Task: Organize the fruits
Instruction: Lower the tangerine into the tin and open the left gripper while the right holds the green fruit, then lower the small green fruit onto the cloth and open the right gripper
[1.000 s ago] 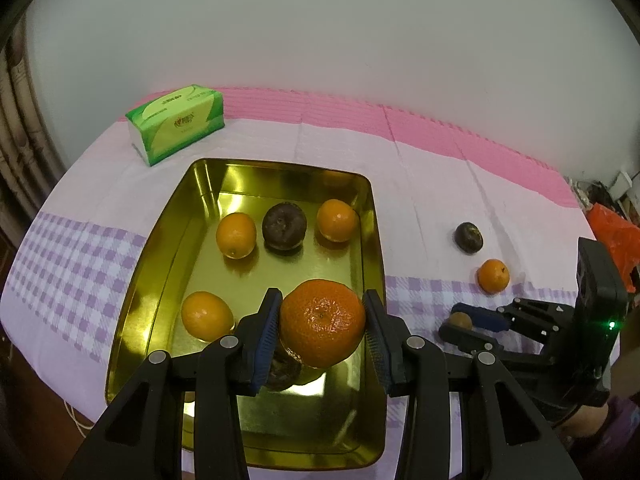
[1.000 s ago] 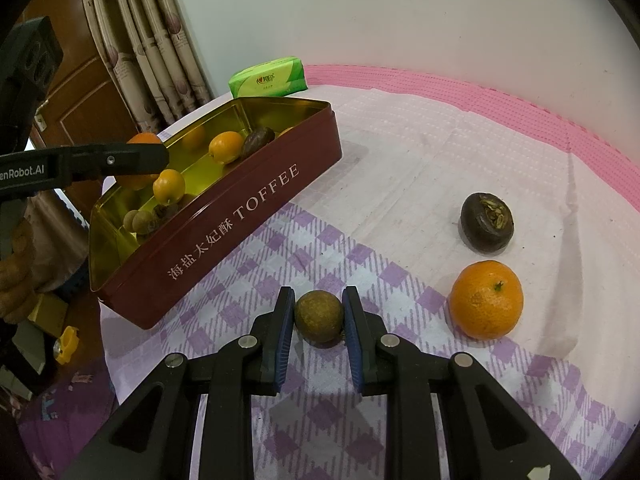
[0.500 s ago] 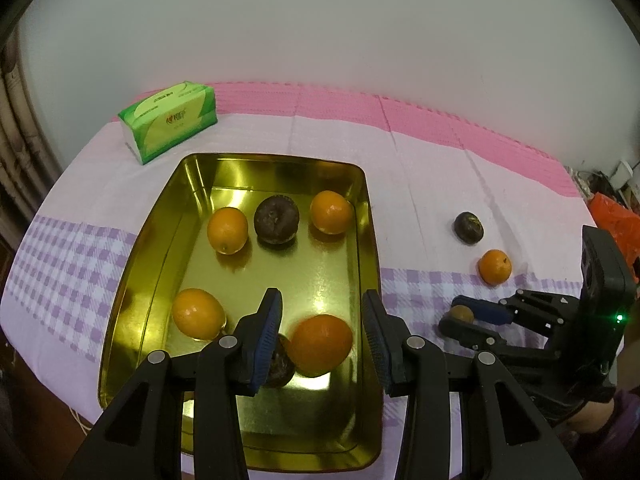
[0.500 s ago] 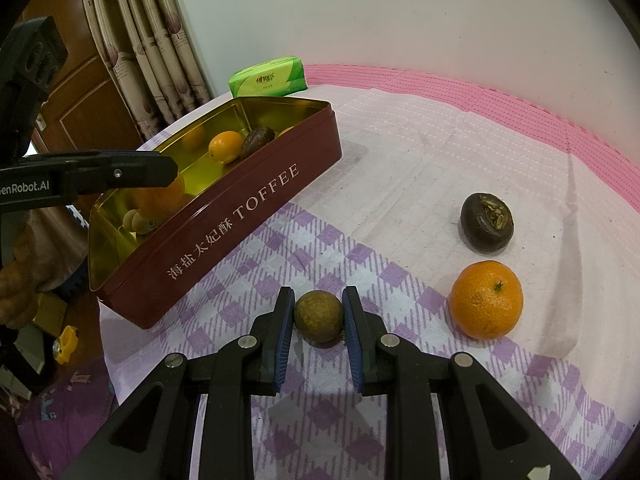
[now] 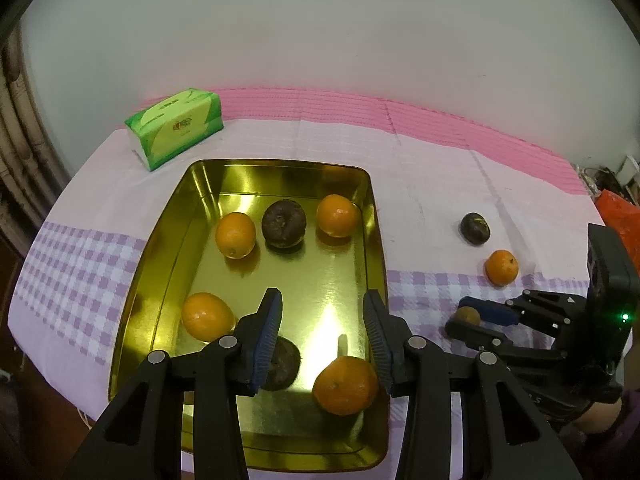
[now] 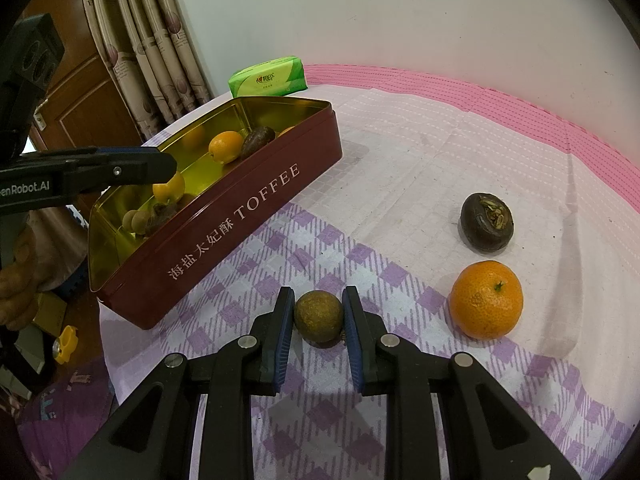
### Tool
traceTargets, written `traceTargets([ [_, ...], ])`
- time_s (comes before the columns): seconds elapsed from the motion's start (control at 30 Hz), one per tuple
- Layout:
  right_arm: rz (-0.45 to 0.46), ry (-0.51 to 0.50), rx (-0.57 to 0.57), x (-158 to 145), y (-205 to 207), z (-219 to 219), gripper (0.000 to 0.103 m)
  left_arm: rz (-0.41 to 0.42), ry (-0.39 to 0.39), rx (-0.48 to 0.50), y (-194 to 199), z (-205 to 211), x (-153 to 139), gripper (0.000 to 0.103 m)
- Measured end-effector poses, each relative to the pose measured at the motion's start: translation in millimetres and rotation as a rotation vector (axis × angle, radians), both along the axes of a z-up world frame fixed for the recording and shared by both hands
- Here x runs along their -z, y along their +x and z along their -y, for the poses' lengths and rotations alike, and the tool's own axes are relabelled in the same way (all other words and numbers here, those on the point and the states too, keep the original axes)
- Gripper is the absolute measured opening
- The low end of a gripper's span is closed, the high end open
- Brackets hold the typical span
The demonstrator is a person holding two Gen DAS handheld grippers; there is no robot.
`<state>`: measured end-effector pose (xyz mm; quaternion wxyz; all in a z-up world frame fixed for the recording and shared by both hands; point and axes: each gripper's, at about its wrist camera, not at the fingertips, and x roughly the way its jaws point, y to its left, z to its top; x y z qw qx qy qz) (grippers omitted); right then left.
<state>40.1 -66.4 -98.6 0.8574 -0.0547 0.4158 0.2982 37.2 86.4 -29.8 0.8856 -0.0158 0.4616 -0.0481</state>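
The right gripper [image 6: 317, 320] is closing on a small brown-green fruit [image 6: 318, 315] on the checked tablecloth [image 6: 400, 208]; its pads are touching both sides, and the fruit is resting on the cloth. The left gripper [image 5: 323, 330] is hanging over the toffee tin [image 5: 160, 240] with jaws wide and nothing between them; a mandarin [image 5: 345, 385] is lying in the tin beneath its right finger.

Judgement: the step in hand is lifting the small fruit into the tin. Grip should be firm across its widest part, the lift straight up, and the carry high enough to clear the tin's wall.

The right wrist view is showing the tin's red side lettered TOFFEE. The left wrist view alone is showing the tin's floor: oranges and dark fruits. A dark fruit [image 6: 486, 222] and an orange [image 6: 486, 300] are waiting on the cloth.
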Motion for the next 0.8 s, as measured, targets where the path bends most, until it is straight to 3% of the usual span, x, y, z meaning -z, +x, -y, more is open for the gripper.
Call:
traceTargets([
  [0.53, 0.009, -0.016, 0.001, 1.5, -0.1, -1.7, 0.022, -0.019, 0.03, -0.05, 0.6, -6.4, 0.0, 0.044],
  [0.8, 0.015, -0.027, 0.002, 1.0, -1.2, -4.2, 0.022, -0.018, 0.045, -0.072, -0.8, -9.4, -3.2, 0.054],
])
